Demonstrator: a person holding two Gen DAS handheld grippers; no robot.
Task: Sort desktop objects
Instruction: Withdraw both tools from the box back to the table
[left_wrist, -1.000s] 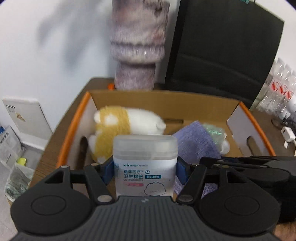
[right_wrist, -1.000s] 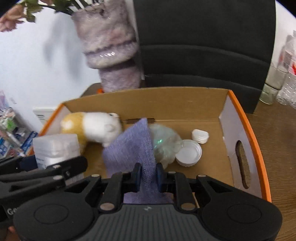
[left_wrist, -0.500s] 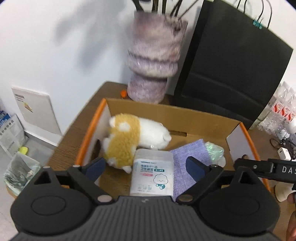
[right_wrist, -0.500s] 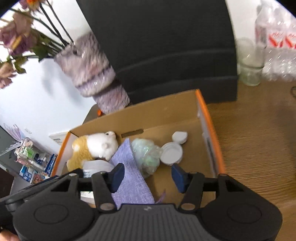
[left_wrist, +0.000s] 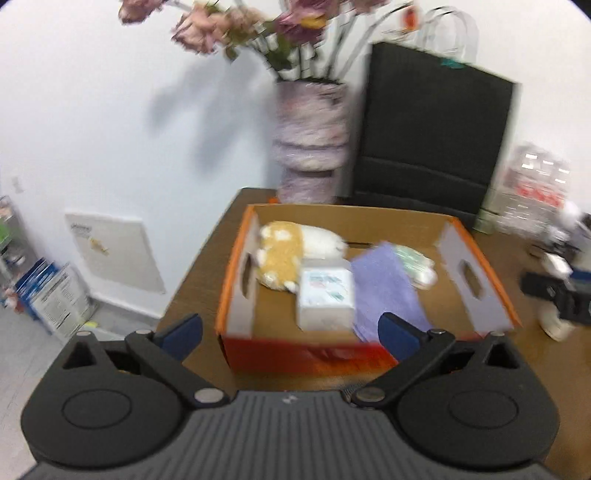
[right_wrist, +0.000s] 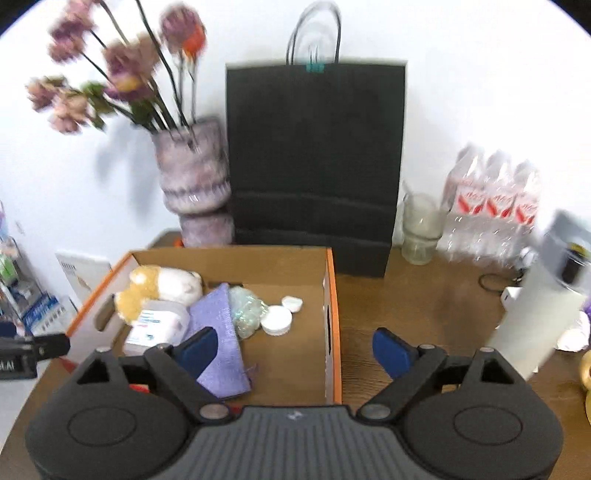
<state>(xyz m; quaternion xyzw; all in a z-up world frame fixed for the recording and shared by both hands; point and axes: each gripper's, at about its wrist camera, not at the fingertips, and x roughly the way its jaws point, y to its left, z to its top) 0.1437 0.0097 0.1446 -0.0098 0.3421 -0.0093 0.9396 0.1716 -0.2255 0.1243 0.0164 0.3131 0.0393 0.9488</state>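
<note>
An orange-edged cardboard box (left_wrist: 236, 280) (right_wrist: 331, 302) sits on the wooden desk. In it lie a yellow and white plush toy (left_wrist: 291, 247) (right_wrist: 159, 286), a white cotton-swab box (left_wrist: 325, 297) (right_wrist: 157, 325), a purple cloth (left_wrist: 388, 291) (right_wrist: 218, 332), a crumpled clear bag (right_wrist: 245, 310) and white lids (right_wrist: 277, 319). My left gripper (left_wrist: 290, 334) is open and empty, pulled back in front of the box. My right gripper (right_wrist: 293, 347) is open and empty above the box's right wall.
A vase of dried flowers (right_wrist: 192, 184) and a black paper bag (right_wrist: 314, 166) stand behind the box. A glass jar (right_wrist: 419, 229), a pack of water bottles (right_wrist: 491, 210) and a white object (right_wrist: 535, 314) are on the right of the desk.
My left gripper let go of the cotton-swab box and my right let go of the purple cloth. Both opened and pulled back and up from the box.
</note>
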